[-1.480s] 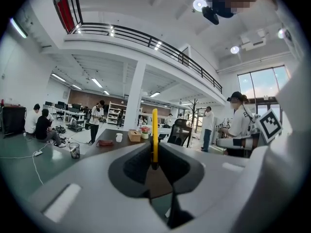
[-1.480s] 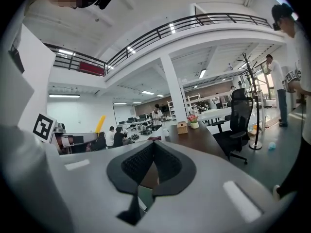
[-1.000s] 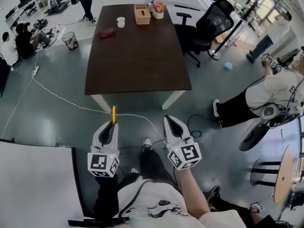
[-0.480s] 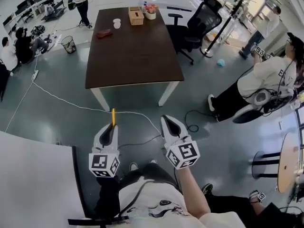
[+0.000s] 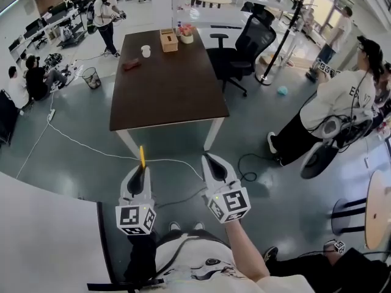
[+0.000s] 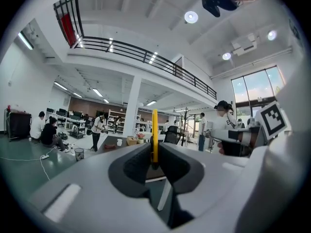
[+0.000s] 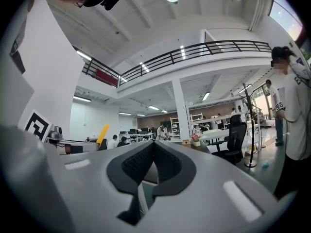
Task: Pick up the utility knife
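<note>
The utility knife [image 5: 142, 156] is a slim yellow bar that sticks up and forward out of my left gripper [image 5: 140, 170], which is shut on its lower end. In the left gripper view the utility knife [image 6: 155, 132] stands upright, pinched between the dark pads of the left gripper [image 6: 155, 163]. My right gripper [image 5: 208, 159] hangs beside it at the same height, shut with nothing in it. Its pads meet in the right gripper view, where the right gripper [image 7: 153, 145] is empty and the knife [image 7: 103, 134] shows at the left. Both are held over the grey floor, well short of the table.
A dark brown table [image 5: 168, 78] stands ahead with a tissue box [image 5: 168, 39], a cup [image 5: 145, 51] and a flower pot [image 5: 186, 34] at its far end. A black office chair [image 5: 250, 38] is to its right. A white cable [image 5: 79, 142] crosses the floor. People stand at right [image 5: 333, 105]. A white surface [image 5: 43, 237] lies at lower left.
The view has drawn back and risen, so the table sits farther off. Both grippers keep their pose side by side, and the left one still holds the knife.
</note>
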Motion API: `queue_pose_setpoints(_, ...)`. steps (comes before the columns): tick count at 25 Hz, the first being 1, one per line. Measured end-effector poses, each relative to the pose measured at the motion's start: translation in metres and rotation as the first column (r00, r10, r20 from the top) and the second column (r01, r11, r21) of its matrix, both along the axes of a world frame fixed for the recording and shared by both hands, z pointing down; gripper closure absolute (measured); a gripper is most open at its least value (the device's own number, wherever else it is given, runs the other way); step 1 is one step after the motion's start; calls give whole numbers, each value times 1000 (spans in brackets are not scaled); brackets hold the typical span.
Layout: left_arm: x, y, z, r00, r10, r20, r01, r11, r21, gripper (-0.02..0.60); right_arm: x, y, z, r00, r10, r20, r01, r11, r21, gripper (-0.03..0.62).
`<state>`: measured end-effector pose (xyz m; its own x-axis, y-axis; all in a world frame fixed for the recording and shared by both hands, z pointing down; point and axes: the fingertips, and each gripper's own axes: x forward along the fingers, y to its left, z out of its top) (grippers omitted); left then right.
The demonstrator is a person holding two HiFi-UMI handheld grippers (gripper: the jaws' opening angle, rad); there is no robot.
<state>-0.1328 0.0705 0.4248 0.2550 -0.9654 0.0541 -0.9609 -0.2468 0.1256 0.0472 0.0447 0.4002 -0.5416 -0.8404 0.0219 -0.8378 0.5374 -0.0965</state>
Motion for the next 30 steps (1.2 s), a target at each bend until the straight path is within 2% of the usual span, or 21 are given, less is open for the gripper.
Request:
queue_pose_setpoints(4,3,-7,-7,999,-11,32,10,1000,24,535,-1,-4,-4,1000,-8,-1,8,1000,14,594)
queue_pose_setpoints(16,7,-30,-22,998,-28,58,23,997,80,535,4,-15,-10,1000,9,-13,-8,999,51,595)
queue_pose_setpoints(30,19,-43,-21,998,-8,69,3,997,75,535,9,-25,-8,1000,3,-18,-2,999,50,595)
